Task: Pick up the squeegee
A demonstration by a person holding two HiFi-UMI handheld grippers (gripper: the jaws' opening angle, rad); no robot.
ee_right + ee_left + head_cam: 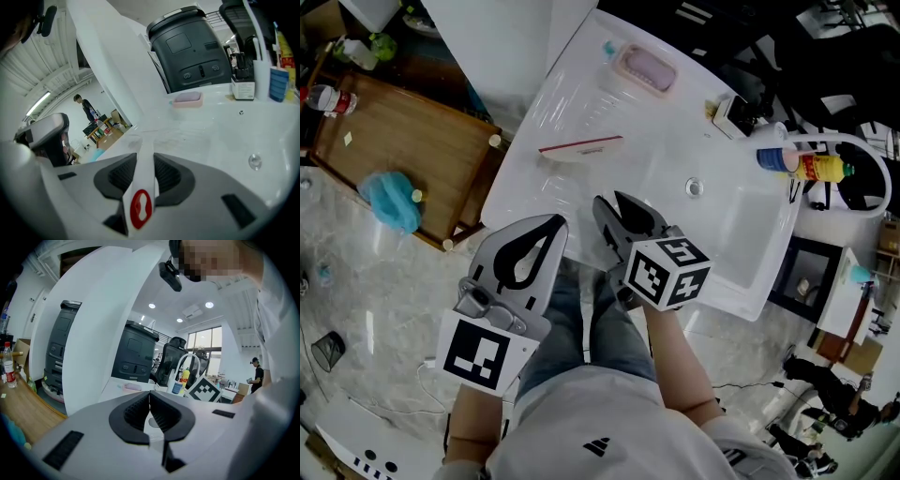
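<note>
One part of the pickup looks done and one is left. The squeegee [581, 147] lies on the white sink top [675, 141], well to the left of the drain [695, 187] and a little farther from the person. Its red-edged blade runs across the flat part of the top.

The right gripper [611, 202] sits left of the drain and nearer the person. Its own view shows the squeegee's white handle, with the red hanging hole at its end, running up between the two ribbed pads. The jaws are closed in on that handle and the pads appear to press on both sides. White on white makes the exact contact hard to read from the head view, so that is a likely grip rather than a certain one.

The left gripper [551, 223] hangs farther left of the drain, off the near edge of the top, jaws together with nothing between them.

What remains, by my reading, is the lift, since the blade end looks to be resting on the top, not raised.
</note>
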